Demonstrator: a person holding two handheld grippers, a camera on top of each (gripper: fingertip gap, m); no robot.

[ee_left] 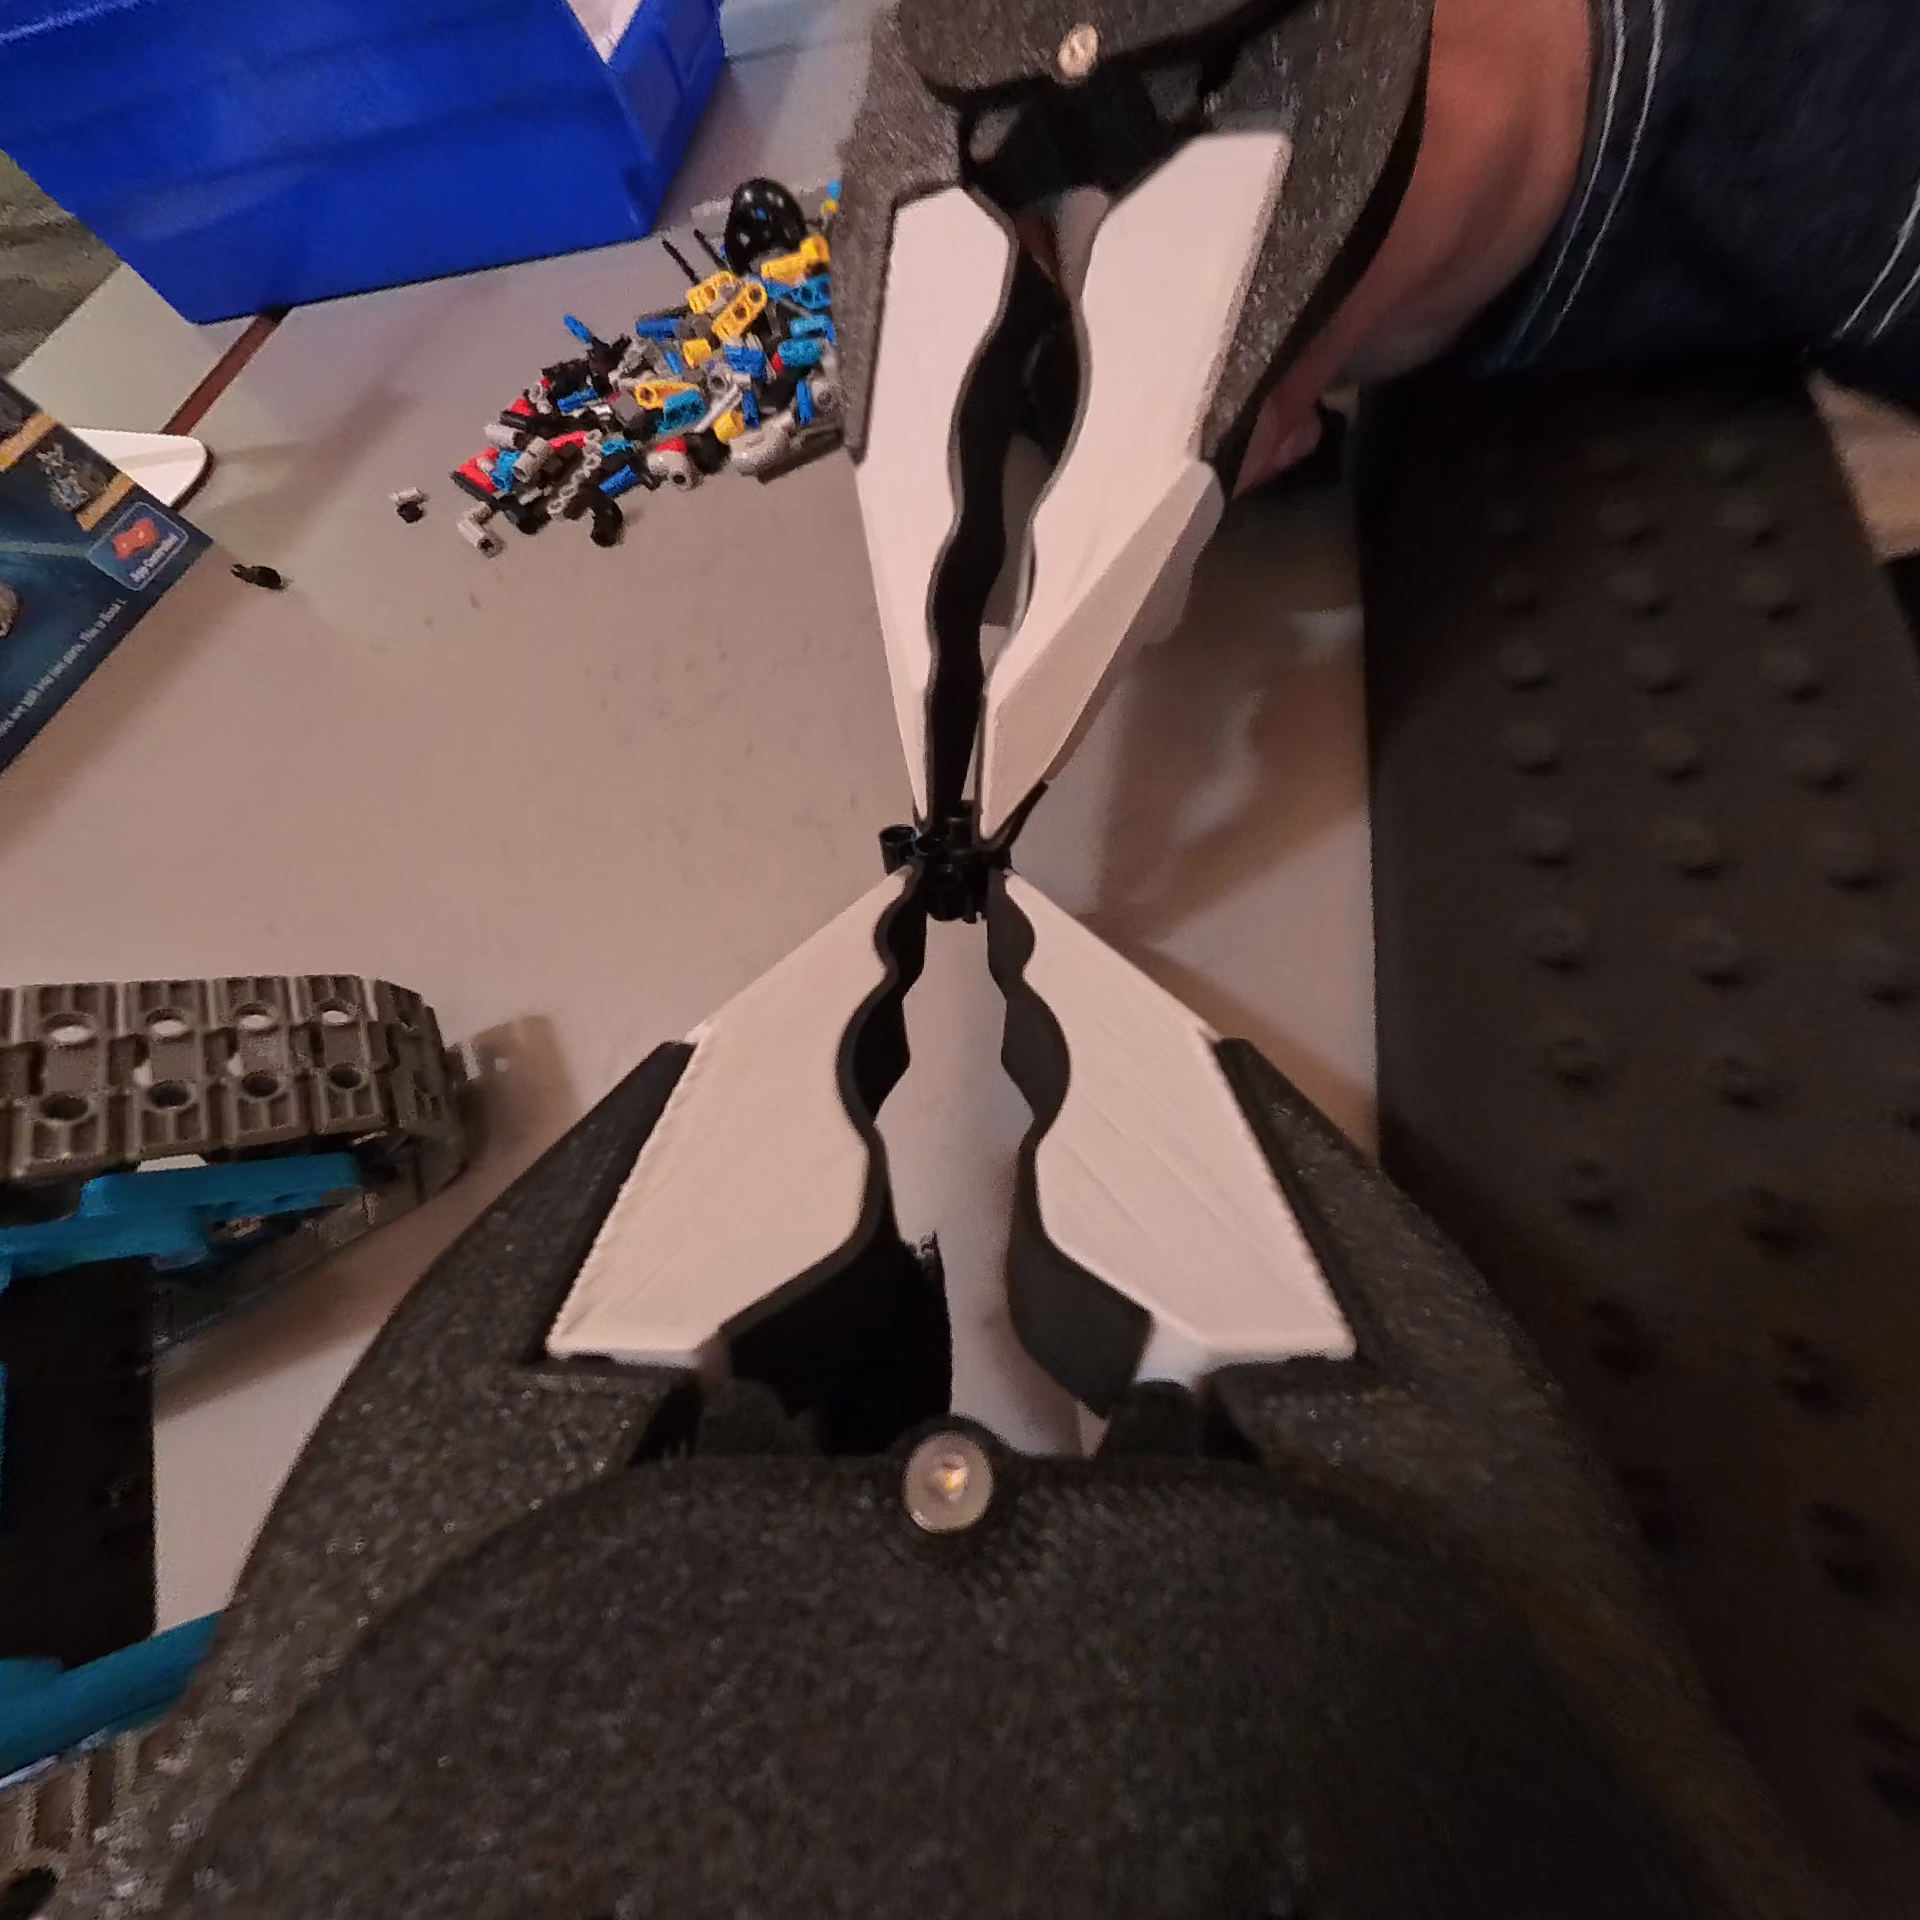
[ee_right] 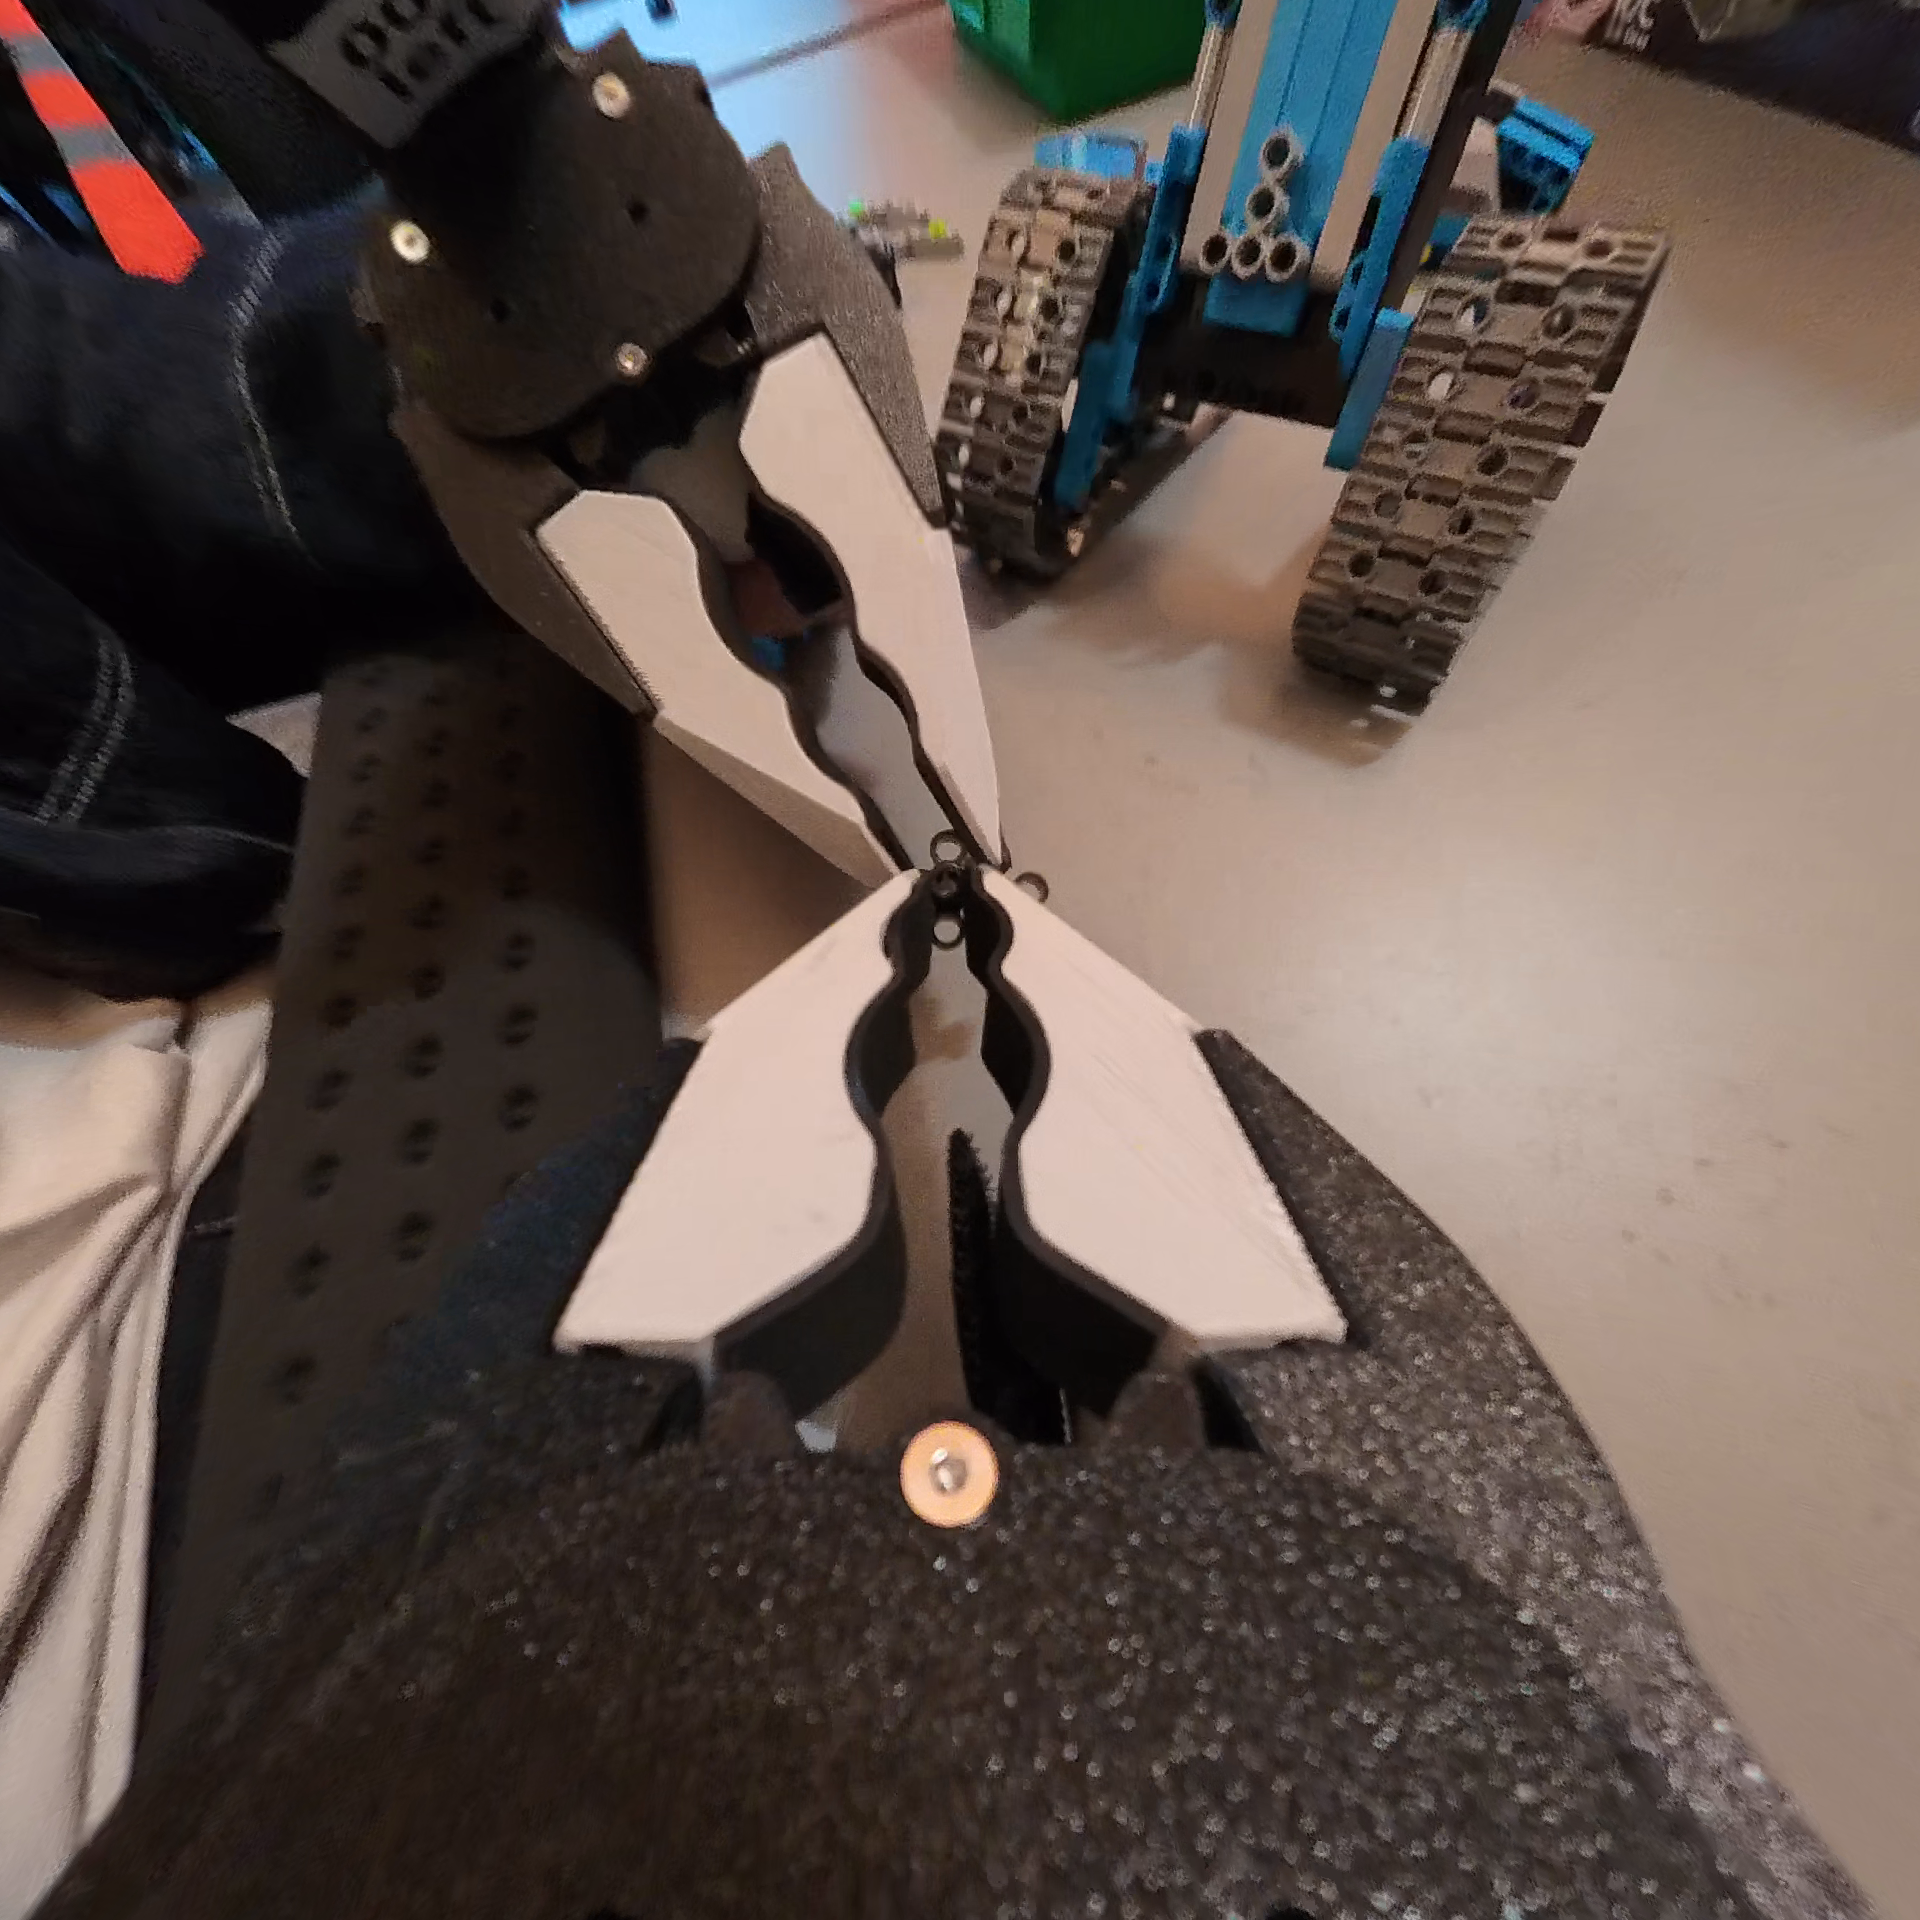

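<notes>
My left gripper rises from the bottom of the left wrist view. It is shut on a small black connector piece held above the table. My right gripper comes down from the top and meets it tip to tip, shut on the same black cluster. In the right wrist view my right gripper pinches the black piece, and my left gripper reaches in from the upper left. I cannot tell whether the cluster is one part or two joined parts.
A pile of loose coloured building pieces lies beyond, next to a blue bin and a printed booklet. A blue model with grey tracks stands on the table. A black perforated surface lies at the right, and a green box at the back. Left and right tips are no more than a few centimetres apart.
</notes>
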